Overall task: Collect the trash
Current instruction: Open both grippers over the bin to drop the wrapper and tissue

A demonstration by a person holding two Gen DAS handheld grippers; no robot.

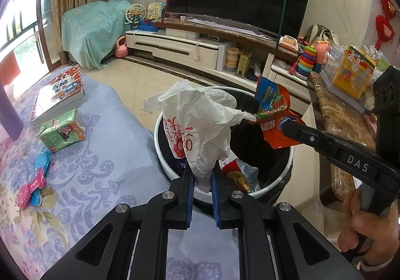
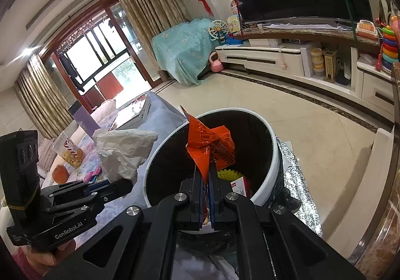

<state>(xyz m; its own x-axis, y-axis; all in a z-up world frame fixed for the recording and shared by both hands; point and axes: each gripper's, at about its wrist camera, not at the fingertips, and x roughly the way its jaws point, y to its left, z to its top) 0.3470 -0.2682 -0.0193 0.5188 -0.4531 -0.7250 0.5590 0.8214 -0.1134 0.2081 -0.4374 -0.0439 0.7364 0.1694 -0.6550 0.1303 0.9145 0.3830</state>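
Observation:
A round trash bin [image 1: 165, 167] with a white rim and black liner stands beside the table; the same bin [image 2: 272, 152] fills the middle of the right wrist view. My left gripper [image 1: 203, 172] is shut on a crumpled white plastic bag [image 1: 200, 122] with red print, held over the bin's near rim. That bag [image 2: 122, 152] shows left of the bin in the right wrist view. My right gripper [image 2: 206, 170] is shut on an orange snack wrapper [image 2: 212, 142], held above the bin's opening. The wrapper [image 1: 272, 110] appears right of the bag. Inside lie a banana peel [image 1: 238, 178] and other scraps.
The table [image 1: 105, 145] has a blue patterned cloth with a green carton [image 1: 62, 132], stacked books [image 1: 57, 95] and pink-blue toy pieces [image 1: 35, 180]. A marble-topped counter [image 1: 337, 120] with toys stands to the right. A TV cabinet [image 1: 180, 47] and tiled floor lie beyond.

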